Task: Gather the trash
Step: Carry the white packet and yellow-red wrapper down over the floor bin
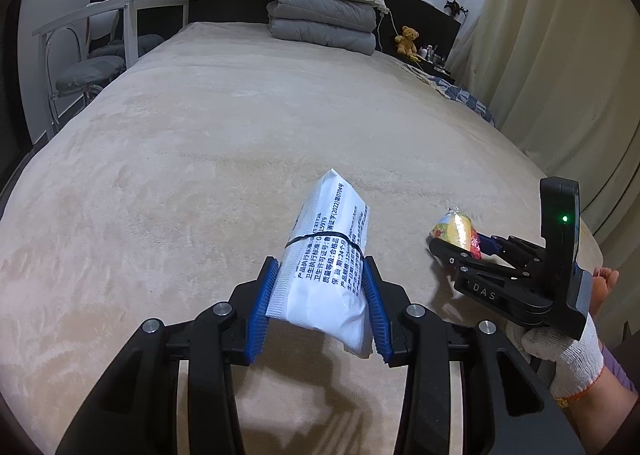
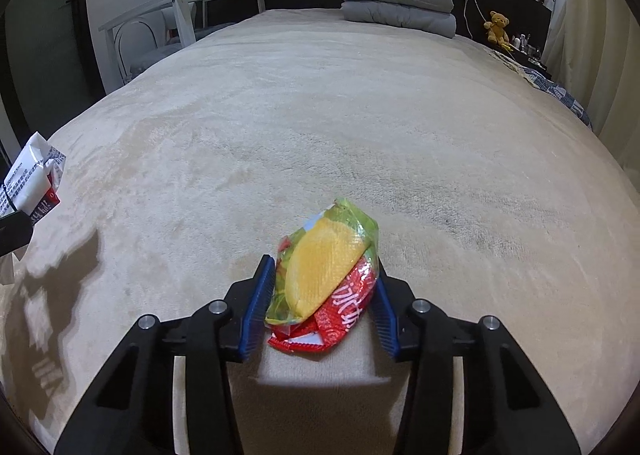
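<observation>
My left gripper (image 1: 320, 275) is shut on a white packet (image 1: 328, 255) with black print and a black band round it, held just above the beige bed cover (image 1: 200, 159). My right gripper (image 2: 326, 279) is shut on a crumpled snack bag (image 2: 324, 275), yellow, green and red. In the left wrist view the right gripper (image 1: 448, 251) is at the right with the snack bag (image 1: 456, 231) in its fingers, held by a gloved hand. In the right wrist view the white packet (image 2: 30, 179) shows at the far left edge.
A folded grey quilt with a pillow on top (image 1: 324, 15) lies at the head of the bed. A teddy bear (image 1: 408, 39) sits at the back right. A white desk and chair (image 1: 100, 43) stand left of the bed. Curtains (image 1: 560, 75) hang on the right.
</observation>
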`<state>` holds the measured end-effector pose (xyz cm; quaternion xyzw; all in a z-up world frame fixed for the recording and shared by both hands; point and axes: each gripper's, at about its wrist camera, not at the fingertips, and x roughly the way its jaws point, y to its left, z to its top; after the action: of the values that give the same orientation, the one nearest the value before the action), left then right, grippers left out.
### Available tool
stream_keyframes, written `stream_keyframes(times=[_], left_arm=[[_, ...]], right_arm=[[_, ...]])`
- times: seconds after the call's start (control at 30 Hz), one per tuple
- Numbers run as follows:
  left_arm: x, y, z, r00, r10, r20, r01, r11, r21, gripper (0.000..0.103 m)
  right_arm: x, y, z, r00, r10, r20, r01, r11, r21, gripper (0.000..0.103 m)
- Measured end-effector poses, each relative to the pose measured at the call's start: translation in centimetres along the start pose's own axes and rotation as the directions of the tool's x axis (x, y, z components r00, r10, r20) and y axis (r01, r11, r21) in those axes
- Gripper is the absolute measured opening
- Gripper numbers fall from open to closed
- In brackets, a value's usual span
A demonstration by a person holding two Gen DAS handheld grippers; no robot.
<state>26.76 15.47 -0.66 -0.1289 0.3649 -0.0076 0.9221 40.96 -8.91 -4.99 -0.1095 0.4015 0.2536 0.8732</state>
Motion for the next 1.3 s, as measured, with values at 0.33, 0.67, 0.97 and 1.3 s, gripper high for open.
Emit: stream_keyframes(times=[0.33,0.67,0.97,1.3], left_arm=[[-1.5,-0.3,-0.4,0.999,-0.015,0.037,0.016,1.0,-0.015,0.04],[-2.5,-0.9,-2.1,0.999,-0.022,0.048,0.025,0.999,-0.047,0.04],[-4.4,-3.2,-5.0,0.995,-0.069,0.072,0.071,0.997,-0.031,0.04],[-7.9,-5.7,-9.7,0.99,-0.102,0.094,0.105,0.994,-0.027,0.04]], right_arm=[[-3.2,-1.0,-2.0,0.999,0.041,0.02,-0.042,0.997,0.061,0.044],[-7.0,-1.5,-4.4,0.995,0.075,0.073,-0.081,0.992,0.092,0.043],[-11.1,-2.1,-7.3,0.991,0.08,0.111,-0.09,0.992,0.089,0.043],[-15.6,-2.4,-11.4,0.985,0.105,0.14,-0.119,0.988,0.095,0.043]])
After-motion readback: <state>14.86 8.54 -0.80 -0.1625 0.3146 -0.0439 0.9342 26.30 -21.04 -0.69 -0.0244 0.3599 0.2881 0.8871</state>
